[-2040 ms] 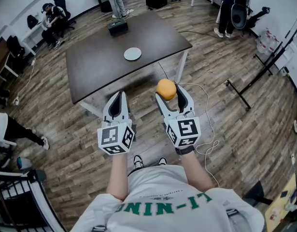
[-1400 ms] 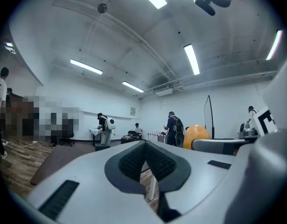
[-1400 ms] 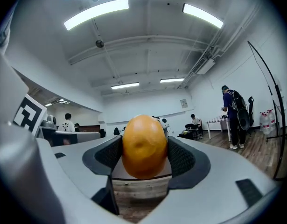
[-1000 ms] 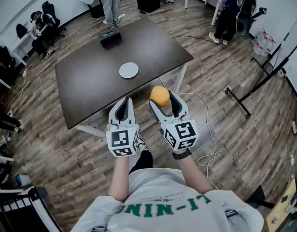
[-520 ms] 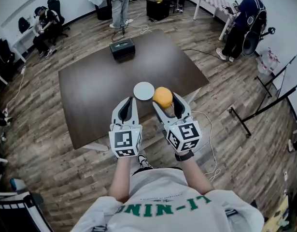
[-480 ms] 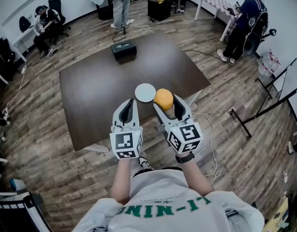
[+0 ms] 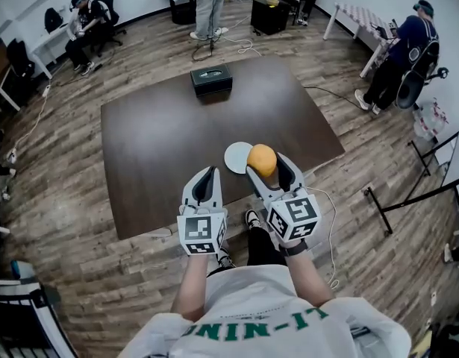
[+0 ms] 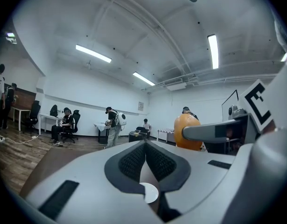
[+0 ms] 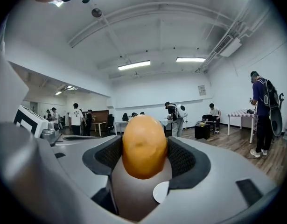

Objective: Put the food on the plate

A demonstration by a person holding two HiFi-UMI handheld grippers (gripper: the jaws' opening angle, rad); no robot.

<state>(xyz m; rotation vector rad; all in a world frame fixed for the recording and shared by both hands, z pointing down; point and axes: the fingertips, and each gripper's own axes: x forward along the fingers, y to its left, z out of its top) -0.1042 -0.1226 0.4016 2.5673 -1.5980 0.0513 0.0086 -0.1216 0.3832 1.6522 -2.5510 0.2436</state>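
Since the earlier frame, the right tool (image 7: 268, 171), clamped on the orange food (image 7: 262, 159), had advanced over the tabletop (image 7: 162, 133) to the plate (image 7: 233, 157), while the left tool (image 7: 205, 179) stayed closed and empty.

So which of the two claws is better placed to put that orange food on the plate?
The right gripper: its jaws clamp the orange food, close by the white plate in the head view. The left gripper is shut and empty.

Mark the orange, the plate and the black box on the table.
orange (image 7: 262, 159): head view, middle of its top side.
plate (image 7: 235, 157): head view, bare left half.
black box (image 7: 211, 79): head view, top face.
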